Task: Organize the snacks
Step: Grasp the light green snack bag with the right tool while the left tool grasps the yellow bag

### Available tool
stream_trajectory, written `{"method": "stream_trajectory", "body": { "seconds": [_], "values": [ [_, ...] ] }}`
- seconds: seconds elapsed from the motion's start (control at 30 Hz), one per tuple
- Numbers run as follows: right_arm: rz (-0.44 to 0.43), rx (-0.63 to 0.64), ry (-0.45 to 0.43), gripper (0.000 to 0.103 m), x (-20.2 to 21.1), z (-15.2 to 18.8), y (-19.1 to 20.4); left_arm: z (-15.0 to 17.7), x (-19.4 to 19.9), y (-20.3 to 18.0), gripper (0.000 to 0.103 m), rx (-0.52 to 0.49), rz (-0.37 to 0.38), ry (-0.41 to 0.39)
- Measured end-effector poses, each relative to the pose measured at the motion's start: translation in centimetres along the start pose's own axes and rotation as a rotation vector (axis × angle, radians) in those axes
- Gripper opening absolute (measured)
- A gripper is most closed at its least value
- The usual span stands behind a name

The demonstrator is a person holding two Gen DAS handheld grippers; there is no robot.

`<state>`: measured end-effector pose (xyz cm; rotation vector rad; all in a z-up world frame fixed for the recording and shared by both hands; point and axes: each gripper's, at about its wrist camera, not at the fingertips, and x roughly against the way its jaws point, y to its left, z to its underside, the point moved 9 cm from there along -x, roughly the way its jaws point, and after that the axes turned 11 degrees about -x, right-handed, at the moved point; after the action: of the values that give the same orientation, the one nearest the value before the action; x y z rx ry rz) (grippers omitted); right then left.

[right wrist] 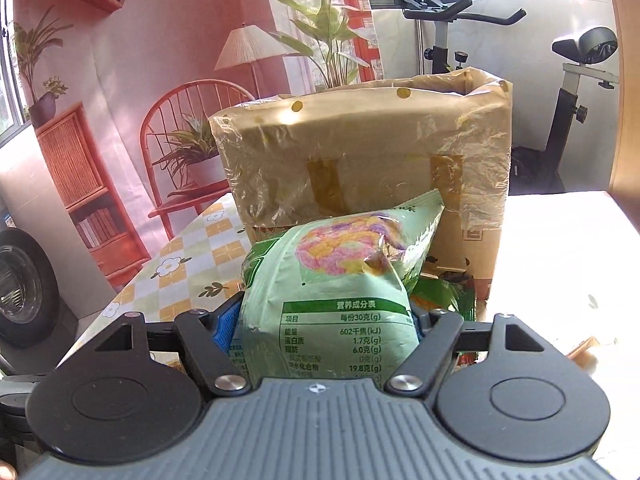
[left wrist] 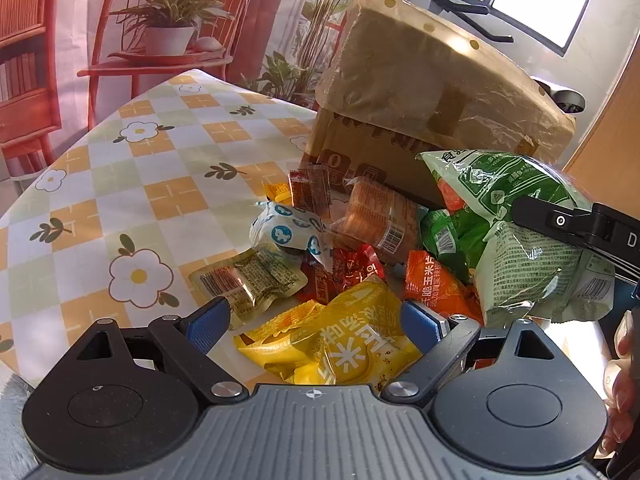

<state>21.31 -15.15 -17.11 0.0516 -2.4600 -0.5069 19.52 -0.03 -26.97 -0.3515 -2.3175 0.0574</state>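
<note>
My left gripper [left wrist: 314, 322] is wide open, blue pads apart, holding nothing. It hovers low over the snack pile on the table [left wrist: 120, 168], with the yellow packet [left wrist: 344, 336] lying between and just below the fingers.

My right gripper [right wrist: 326, 322] is clamped on the pale green snack bag [right wrist: 332, 292]: the bag fills the gap between the fingers, nutrition panel facing the camera, top end tilted up toward the box. In the left view the same green bag [left wrist: 520, 236] is lifted at the right side of the pile, with a black finger of the right gripper against it.

Pile, just past the yellow packet:
- clear packet with brown contents [left wrist: 252, 280], left, flat on the cloth
- red wrapper [left wrist: 348, 272], centre
- orange corn-chip packet [left wrist: 432, 284], right, partly under the green bag
- white-and-blue packet [left wrist: 288, 232], behind the red one
- clear cracker pack [left wrist: 380, 216], leaning toward the box
- small dark red sachet [left wrist: 310, 192], just in front of the box

Behind the pile stands the cardboard box [right wrist: 360, 160], lined with a yellowish dotted plastic bag, top open. The pile touches its base.

Farther back: red chair with a potted plant [left wrist: 168, 20], and an exercise bike [right wrist: 568, 80] by the window.
</note>
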Motion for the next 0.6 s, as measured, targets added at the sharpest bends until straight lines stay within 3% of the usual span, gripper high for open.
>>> {"method": "stream_trajectory", "body": {
  "seconds": [0.23, 0.4, 0.6],
  "values": [
    [0.002, -0.02, -0.007, 0.076, 0.9, 0.8, -2.0, 1.8, -2.5, 0.3, 0.095, 0.129, 0.031, 0.037],
    [-0.01, -0.035, -0.009, 0.076, 0.9, 0.9, -2.3, 2.3, -2.9, -1.4, 0.098, 0.024, 0.02, -0.01],
    [-0.016, -0.038, -0.008, 0.076, 1.0, 1.1, -2.3, 2.6, -2.6, -2.9, 0.087, -0.031, 0.051, -0.012]
  ]
}}
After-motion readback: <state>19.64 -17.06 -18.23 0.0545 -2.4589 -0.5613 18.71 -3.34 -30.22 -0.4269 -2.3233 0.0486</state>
